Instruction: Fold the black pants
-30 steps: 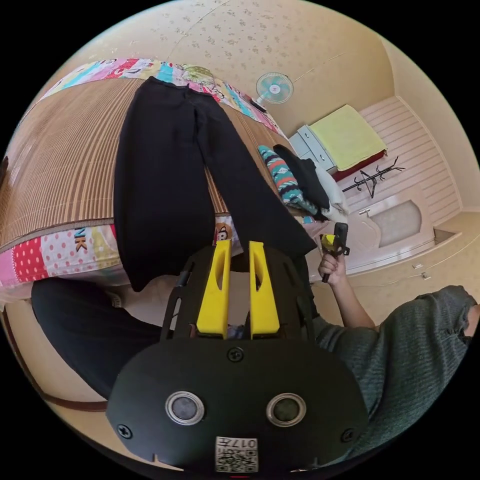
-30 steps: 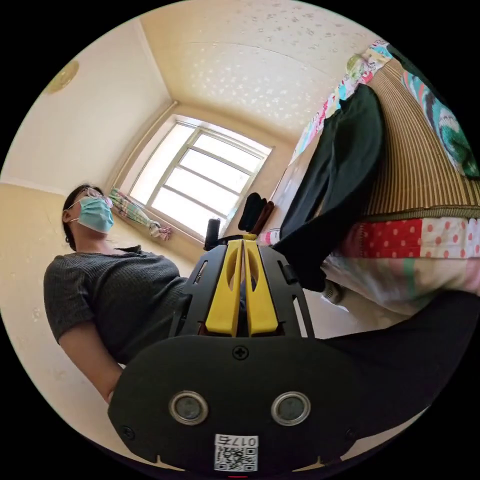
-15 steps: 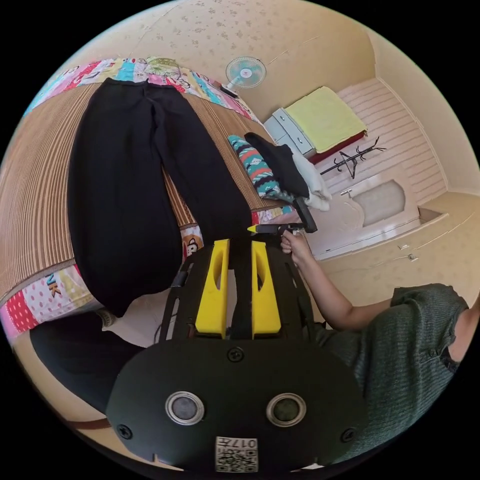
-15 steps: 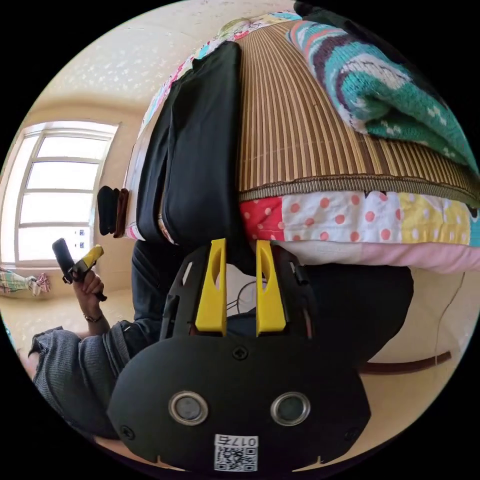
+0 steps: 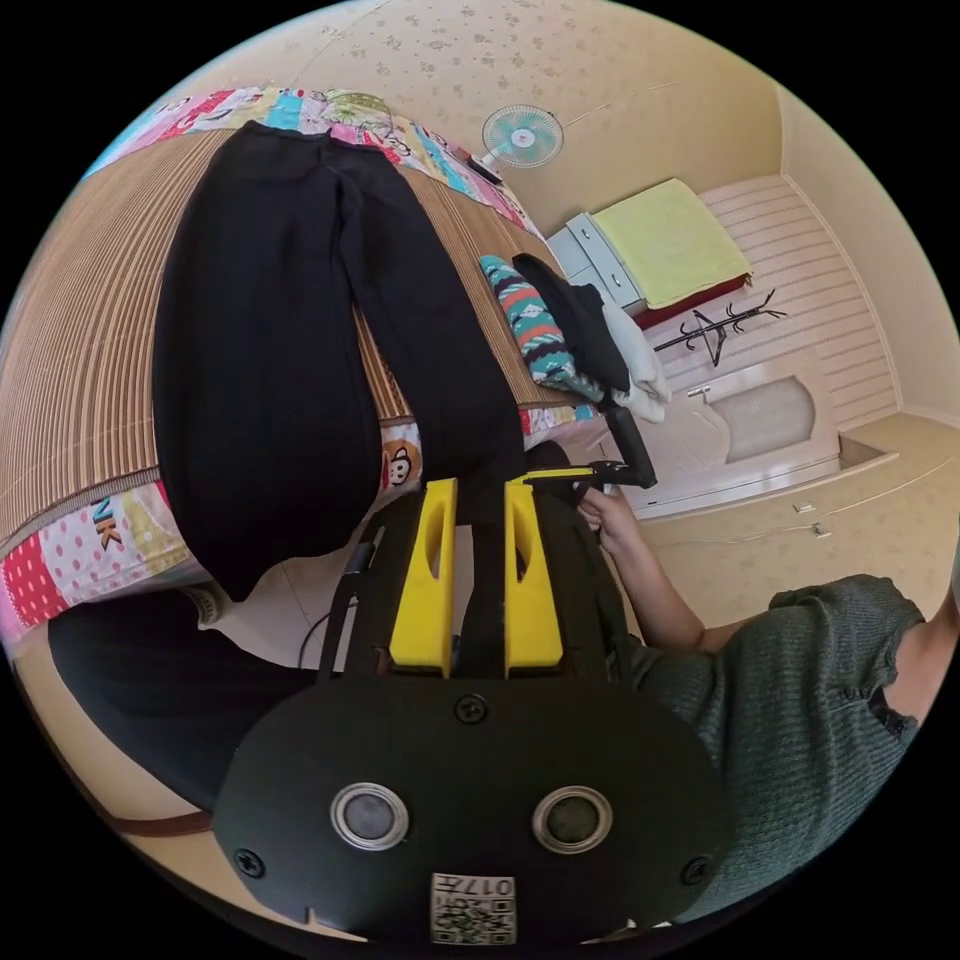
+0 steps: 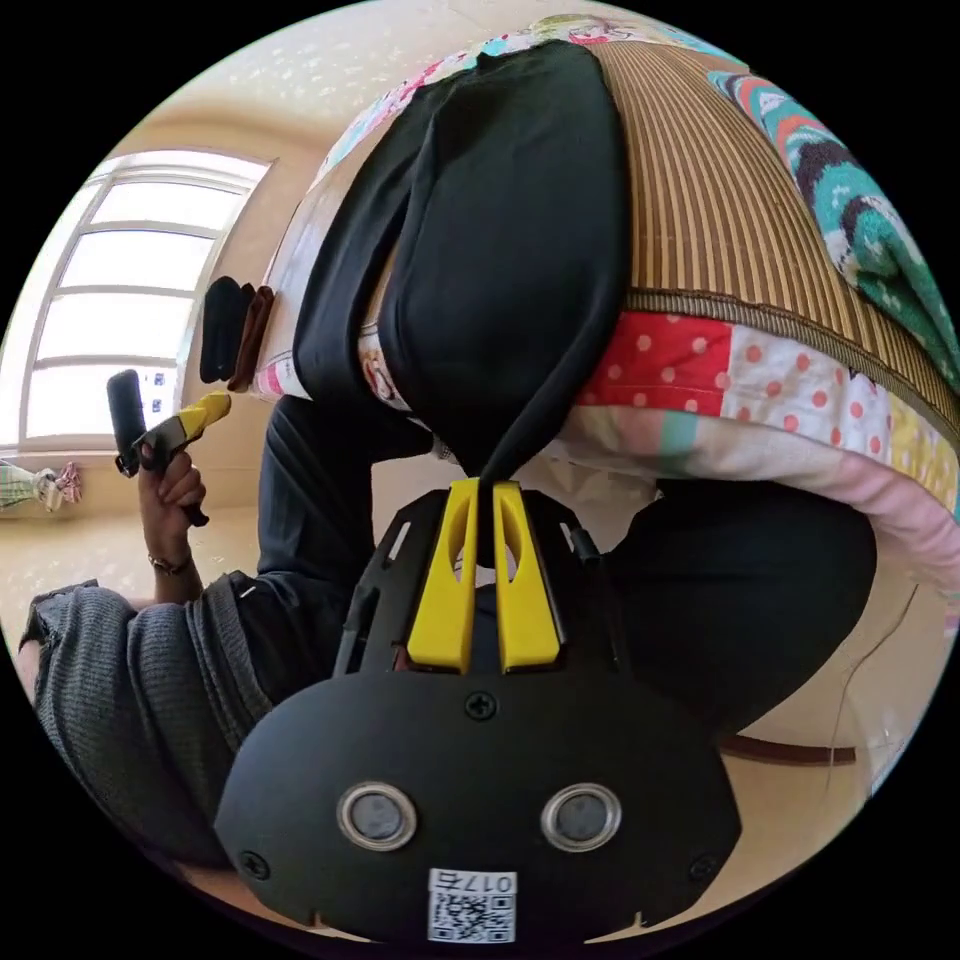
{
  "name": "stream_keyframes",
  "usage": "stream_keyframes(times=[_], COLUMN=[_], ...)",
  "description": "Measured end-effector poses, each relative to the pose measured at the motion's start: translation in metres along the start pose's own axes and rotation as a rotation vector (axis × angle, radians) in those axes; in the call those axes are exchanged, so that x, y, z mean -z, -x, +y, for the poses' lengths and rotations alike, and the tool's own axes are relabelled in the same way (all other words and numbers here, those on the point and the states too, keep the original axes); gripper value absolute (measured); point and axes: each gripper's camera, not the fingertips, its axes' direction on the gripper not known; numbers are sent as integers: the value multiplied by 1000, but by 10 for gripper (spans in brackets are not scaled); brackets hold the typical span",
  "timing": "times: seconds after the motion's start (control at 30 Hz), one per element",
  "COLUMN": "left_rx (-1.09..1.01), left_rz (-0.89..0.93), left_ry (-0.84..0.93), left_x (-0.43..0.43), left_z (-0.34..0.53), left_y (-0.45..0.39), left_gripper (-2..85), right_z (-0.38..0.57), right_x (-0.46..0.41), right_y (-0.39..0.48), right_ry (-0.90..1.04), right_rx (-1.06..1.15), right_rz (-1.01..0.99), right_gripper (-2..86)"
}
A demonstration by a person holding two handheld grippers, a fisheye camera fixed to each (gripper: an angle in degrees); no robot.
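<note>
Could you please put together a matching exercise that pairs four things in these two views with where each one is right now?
Things:
1. long black pants
2. small pale-blue electric fan
3. folded teal patterned knit
4. yellow-jawed right gripper

Places or states:
A. stands by the wall past the far end of the bed
B. closed on the hem of a hanging pant leg
C. spread lengthwise on the striped woven bed mat, legs hanging over the near edge
D. in a pile of clothes at the mat's side edge

Pairs: 1-C, 2-A, 3-D, 4-B
</note>
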Motion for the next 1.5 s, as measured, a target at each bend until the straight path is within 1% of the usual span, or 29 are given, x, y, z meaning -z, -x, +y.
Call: stream_keyframes(times=[0.03,0.1,0.17,0.3,0.37,0.43,0.5,0.53,0.57,0.6,0.63,0.73,0.8,0.83,0.87,0.9,0.93,1.0,1.03,1.1,1.17,1.23,1.27,1.3,1.33,1.37,1.4,1.43,1.5], left_rx=[-21,-64,-121,-153,-147,-134,-134,-146,-155,-154,-139,-74,-40,-23,-11,-6,0,-4,-1,9,22,43,59,67,82,101,105,107,129], left_rz=[13,35,53,23,7,-1,-48,-79,-67,-64,-71,-49,-7,23,52,61,70,64,58,63,105,133,148,154,167,187,204,235,221], left_ry=[3,24,64,127,246,247,256,260,247,239,225,160,125,104,87,81,72,55,45,26,3,-12,-25,-34,-53,-78,-90,-114,-147], left_x=[1,0,-6,-26,-53,-58,-61,-61,-60,-59,-57,-48,-45,-44,-44,-44,-44,-42,-40,-37,-32,-26,-20,-15,-5,10,19,38,66], left_z=[-5,-16,-42,-89,-112,-116,-113,-108,-102,-99,-93,-78,-71,-67,-64,-62,-59,-55,-52,-49,-47,-45,-42,-41,-36,-29,-25,-16,4], left_y=[-10,-24,-42,-57,-56,-50,-42,-37,-32,-29,-21,-1,9,15,19,20,21,21,21,25,33,42,49,53,61,70,74,80,87], left_gripper=[88,98,116,154,176,170,134,88,59,52,43,39,39,38,38,38,38,38,39,39,38,38,38,38,38,37,37,37,38], right_z=[1,-1,-6,-26,-35,-41,-45,-47,-51,-58,-63,-111,-177,-196,-236,-277,-297,-369,-384,-438,-470,-496,-509,-516,-519,-524,-529,-532,-539], right_x=[6,24,30,21,8,-6,-15,-15,-12,-4,2,45,71,75,78,77,75,59,55,35,17,-4,-13,-18,-22,-35,-54,-64,-99], right_y=[10,49,75,117,127,132,127,122,111,97,88,28,-33,-50,-80,-109,-123,-174,-181,-190,-191,-183,-164,-129,-107,-56,-7,16,94], right_ry=[-12,-44,-56,-40,-12,32,79,92,123,135,130,-8,-139,-163,-210,-259,-275,-300,-307,-327,-323,-295,-300,-340,-371,-422,-434,-436,-459], right_rx=[34,175,277,463,500,537,562,563,566,567,558,410,216,163,83,10,-32,-180,-205,-250,-273,-272,-245,-198,-154,-33,87,137,285], right_rz=[-10,-12,-21,-98,-119,-98,-98,-106,-141,-186,-202,-177,-145,-140,-128,-95,-84,-104,-98,-14,4,53,138,287,374,522,604,628,639], right_gripper=[32,29,27,25,24,24,25,25,25,26,25,24,35,41,58,83,94,132,140,168,167,144,117,75,55,47,42,41,37])
